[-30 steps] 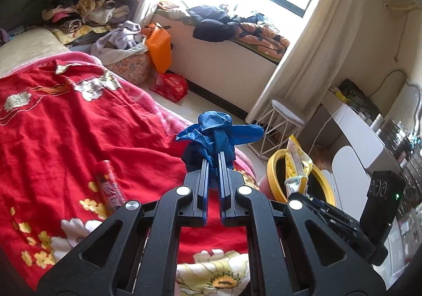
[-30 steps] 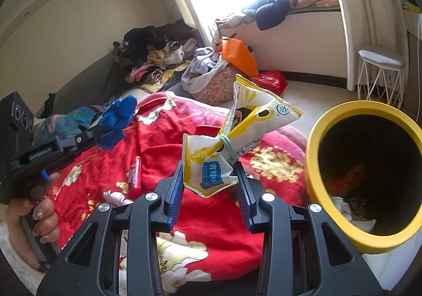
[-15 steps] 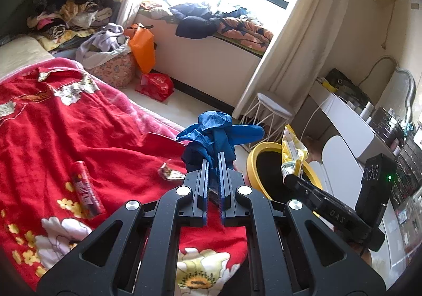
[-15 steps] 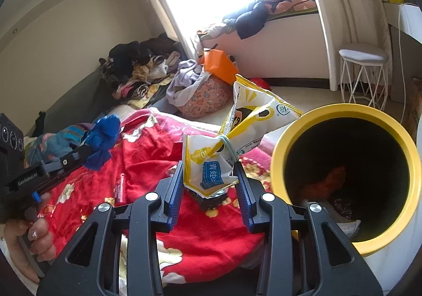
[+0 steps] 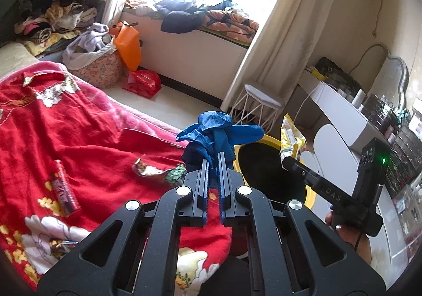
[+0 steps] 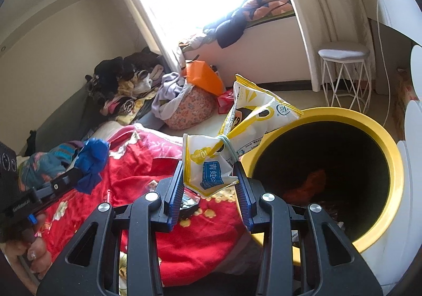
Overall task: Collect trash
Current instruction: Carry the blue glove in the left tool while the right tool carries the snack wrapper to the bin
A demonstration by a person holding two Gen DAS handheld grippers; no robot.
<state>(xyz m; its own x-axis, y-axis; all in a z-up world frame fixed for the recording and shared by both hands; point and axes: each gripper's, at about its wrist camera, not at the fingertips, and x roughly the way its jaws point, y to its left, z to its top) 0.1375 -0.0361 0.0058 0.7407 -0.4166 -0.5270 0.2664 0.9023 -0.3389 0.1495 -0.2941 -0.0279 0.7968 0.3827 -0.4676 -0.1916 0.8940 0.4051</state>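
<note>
My left gripper (image 5: 213, 157) is shut on a crumpled blue glove (image 5: 217, 131), held over the foot of the bed beside the yellow trash bin (image 5: 311, 197). In the right wrist view that blue glove (image 6: 92, 164) hangs at the left. My right gripper (image 6: 209, 172) is shut on a yellow and white snack bag (image 6: 237, 135) tied with a rubber band, just left of the yellow bin's rim (image 6: 395, 179). The bin holds some trash at its bottom. On the red blanket (image 5: 87, 137) lie a red tube (image 5: 64, 189) and a small shiny wrapper (image 5: 146, 168).
A white wire stool (image 5: 259, 103) and a white dresser (image 5: 340, 116) stand beyond the bin. On the floor near the window bench (image 5: 200, 63) are a red bag (image 5: 142, 80), an orange bag (image 5: 129, 45) and a floral basket of clothes (image 5: 97, 69).
Both grippers have swung right toward the yellow bin with their loads. The bin now fills more of the right wrist view, and the shiny wrapper has come into the left wrist view.
</note>
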